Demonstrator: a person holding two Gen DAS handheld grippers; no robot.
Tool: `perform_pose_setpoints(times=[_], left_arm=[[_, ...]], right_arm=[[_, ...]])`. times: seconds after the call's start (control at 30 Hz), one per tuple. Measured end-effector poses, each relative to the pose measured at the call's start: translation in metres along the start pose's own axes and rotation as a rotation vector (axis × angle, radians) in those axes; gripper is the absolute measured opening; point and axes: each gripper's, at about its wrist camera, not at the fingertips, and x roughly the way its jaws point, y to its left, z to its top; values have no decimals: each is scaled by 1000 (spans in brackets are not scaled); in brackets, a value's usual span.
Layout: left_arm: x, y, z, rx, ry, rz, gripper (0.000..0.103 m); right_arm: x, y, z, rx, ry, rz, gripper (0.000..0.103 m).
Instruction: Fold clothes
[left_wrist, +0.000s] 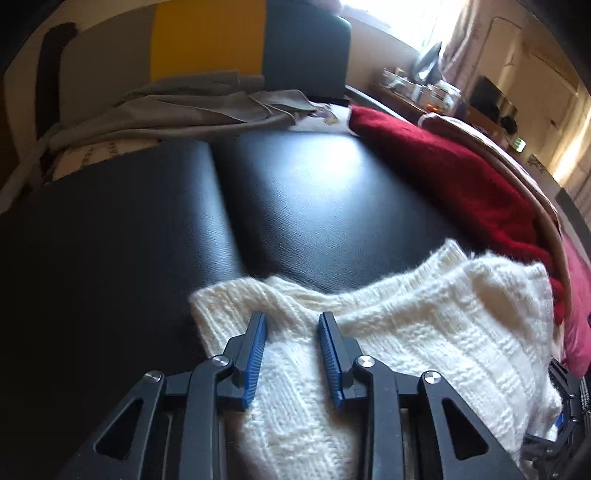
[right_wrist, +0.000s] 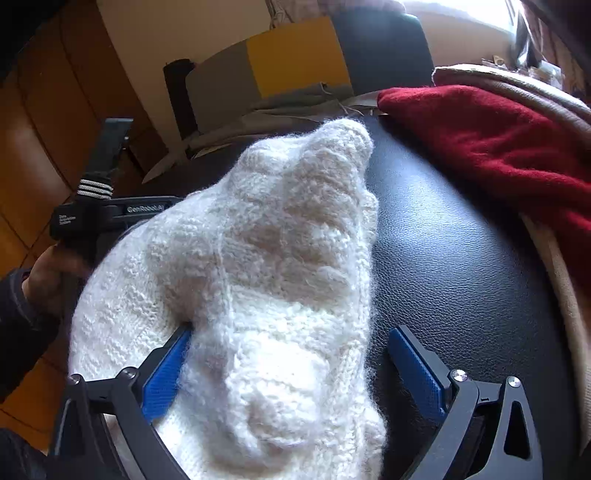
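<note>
The cream chunky-knit sweater lies bunched on the black leather-look worktop. The left gripper hovers over its near edge, blue pads apart, nothing pinched. The right gripper stands wide, knit heaped between its fingers and hiding the left pad's tip. Beyond, to the right, a dark red fuzzy garment runs out of frame.

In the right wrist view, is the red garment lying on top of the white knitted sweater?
No, the red garment lies apart on the black surface, to the right of the white knitted sweater.
</note>
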Motion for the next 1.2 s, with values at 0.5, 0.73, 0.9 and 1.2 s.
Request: perform_pose_setpoints(times=[0.5,0.73,0.9,1.2], left_arm=[[-135,26,-77,-73,-183,22,30],[-153,-25,-140,75,-180,-148,30],[-114,-69,-167,215,-56,-204,30],[-114,-63,-167,131,-60,-226,31]], right_arm=[[-48,55,104,-148,-126,40,82],[59,111,117,-301,153,105,69],[102,103,101,-335,213,0,74],[110,83,92,-304,141,18,85]])
